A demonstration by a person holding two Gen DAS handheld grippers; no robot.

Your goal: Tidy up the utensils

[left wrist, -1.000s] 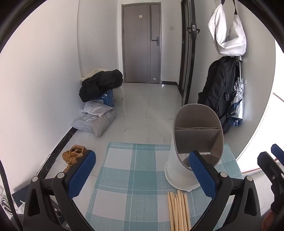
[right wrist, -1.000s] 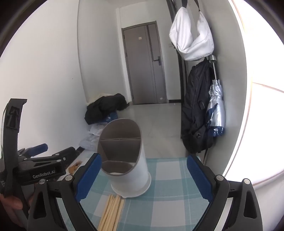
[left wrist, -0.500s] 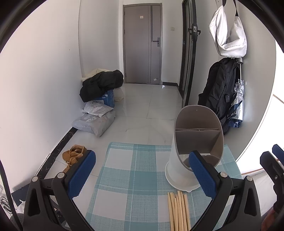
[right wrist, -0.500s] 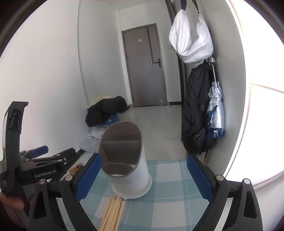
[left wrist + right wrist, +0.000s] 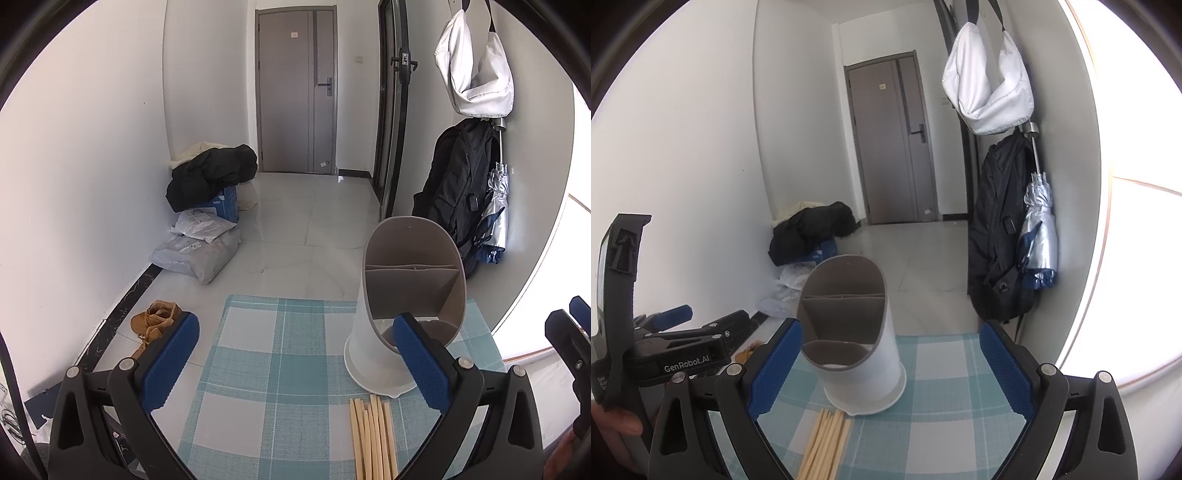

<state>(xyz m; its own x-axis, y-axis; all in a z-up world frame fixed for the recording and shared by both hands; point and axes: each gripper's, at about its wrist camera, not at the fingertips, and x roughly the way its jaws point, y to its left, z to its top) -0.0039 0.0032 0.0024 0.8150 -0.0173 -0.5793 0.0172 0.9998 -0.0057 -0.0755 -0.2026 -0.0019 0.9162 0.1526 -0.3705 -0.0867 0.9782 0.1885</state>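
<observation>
Left wrist view: left gripper spread wide, nothing between its blue pads, hovering over a teal-and-white checked cloth. White utensil holder with grey divided interior stands upright on the cloth's right side, partly behind the right-hand finger. Bundle of wooden chopsticks lies flat on the cloth just in front of the holder's base, tips near it; touching or not, cannot tell. Beyond the cloth: glossy pale tile floor, grey door at the far end, black jacket heaped over parcels along the left wall, tan shoes by the dark skirting. Black backpack, silver umbrella and white bag hang on the right wall. Right wrist view: right gripper also wide open and empty, above the same cloth. Holder sits left of centre, chopsticks at its near left side. The left gripper's body shows at far left, held in a hand. Strong glare on the right.
</observation>
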